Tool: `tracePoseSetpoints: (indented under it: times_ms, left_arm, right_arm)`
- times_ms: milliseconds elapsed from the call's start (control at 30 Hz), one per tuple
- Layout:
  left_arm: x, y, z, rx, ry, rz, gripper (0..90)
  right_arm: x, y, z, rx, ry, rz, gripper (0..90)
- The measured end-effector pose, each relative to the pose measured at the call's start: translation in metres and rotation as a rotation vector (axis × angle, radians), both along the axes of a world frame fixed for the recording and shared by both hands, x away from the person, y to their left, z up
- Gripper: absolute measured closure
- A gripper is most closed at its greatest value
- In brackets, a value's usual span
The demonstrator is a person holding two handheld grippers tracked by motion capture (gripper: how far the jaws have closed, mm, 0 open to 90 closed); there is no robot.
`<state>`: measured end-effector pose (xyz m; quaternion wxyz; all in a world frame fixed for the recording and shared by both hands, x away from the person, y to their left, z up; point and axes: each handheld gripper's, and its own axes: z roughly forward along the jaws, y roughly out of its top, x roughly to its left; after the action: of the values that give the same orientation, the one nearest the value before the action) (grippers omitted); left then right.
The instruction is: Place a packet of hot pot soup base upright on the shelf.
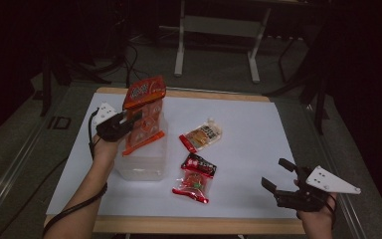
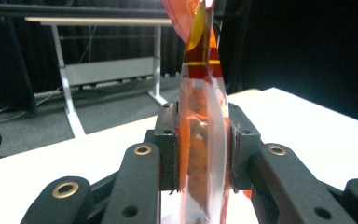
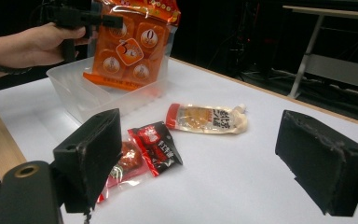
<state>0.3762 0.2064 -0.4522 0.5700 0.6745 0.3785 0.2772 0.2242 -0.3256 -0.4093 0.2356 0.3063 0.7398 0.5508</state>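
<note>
Your left gripper (image 1: 129, 118) was clamped on the orange snack bag (image 1: 144, 113), hanging over the clear bin (image 1: 142, 162) below it. Your right gripper (image 1: 278, 175) sat wide open, empty. The floppy bag could have snagged the rim and slipped.

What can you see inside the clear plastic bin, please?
The orange snack bag, held by the left claw, hangs into the clear bin; the bag covers part of the bin's floor.

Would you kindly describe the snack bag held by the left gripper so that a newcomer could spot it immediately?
On the white table, look to the clear plastic tub at its left side. Upright above the tub hangs the tall orange snack bag with a clear window, pinched in the jaws of the left gripper. Unlike the red packet and spouted pouch lying flat, it is lifted.
</note>
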Motion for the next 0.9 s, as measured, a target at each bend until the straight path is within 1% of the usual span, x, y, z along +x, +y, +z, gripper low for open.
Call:
tracePoseSetpoints:
  times_ms: [67,100,133,167,200,267,333,400,467,533,600,667,733,767,867,900]
  left_arm:
    - [-0.002,0.003,-0.004,-0.015,-0.007,-0.010,71.0]
    - [-0.003,0.005,-0.005,-0.027,-0.001,-0.001,70.9]
    - [-0.003,0.005,-0.005,-0.027,-0.001,-0.001,70.9]
    - [-0.004,0.010,-0.009,-0.047,0.008,0.009,70.8]
    - [-0.004,0.010,-0.009,-0.047,0.008,0.009,70.6]
    - [-0.006,0.016,-0.014,-0.059,0.014,0.022,69.8]
    - [-0.008,0.020,-0.017,-0.059,0.016,0.032,69.2]
    - [-0.009,0.025,-0.020,-0.092,0.019,0.038,68.7]
    - [-0.009,0.027,-0.022,-0.102,0.019,0.036,68.5]
    - [-0.009,0.026,-0.022,-0.087,0.011,0.037,68.4]
    - [-0.009,0.026,-0.022,-0.083,0.009,0.032,68.5]
    - [-0.007,0.028,-0.022,-0.069,0.012,0.048,68.1]
    - [-0.005,0.031,-0.024,-0.067,0.014,0.060,67.2]
    - [-0.005,0.032,-0.025,-0.056,0.012,0.064,66.5]
    - [-0.004,0.034,-0.027,-0.050,0.015,0.072,63.8]
    - [-0.003,0.034,-0.027,-0.036,0.017,0.066,63.0]
  right_arm:
    - [0.000,-0.001,0.000,0.002,-0.001,-0.001,14.4]
    - [0.000,-0.001,-0.001,0.002,0.002,-0.001,14.4]
    - [0.000,-0.001,-0.001,0.002,0.002,-0.001,14.4]
    - [0.000,-0.001,-0.001,0.003,0.003,-0.001,14.4]
    - [0.000,-0.001,-0.001,0.003,0.003,-0.001,14.4]
    - [0.001,0.000,-0.002,0.003,0.006,0.001,14.4]
    - [0.001,0.000,-0.002,0.002,0.006,0.003,14.4]
    - [0.001,0.001,-0.002,0.002,0.008,0.005,14.4]
    - [0.001,0.002,-0.002,0.000,0.010,0.005,14.4]
    - [0.001,0.002,-0.002,-0.001,0.011,0.006,14.4]
    - [0.001,0.002,-0.003,0.000,0.011,0.006,14.4]
    - [0.001,0.001,-0.003,-0.002,0.012,0.005,14.4]
    - [0.001,0.000,-0.003,0.002,0.012,0.006,14.4]
    - [0.001,0.000,-0.003,0.003,0.014,0.005,14.5]
    - [0.001,0.000,-0.004,0.003,0.015,0.005,14.5]
    - [0.001,0.000,-0.004,0.003,0.015,0.006,14.4]
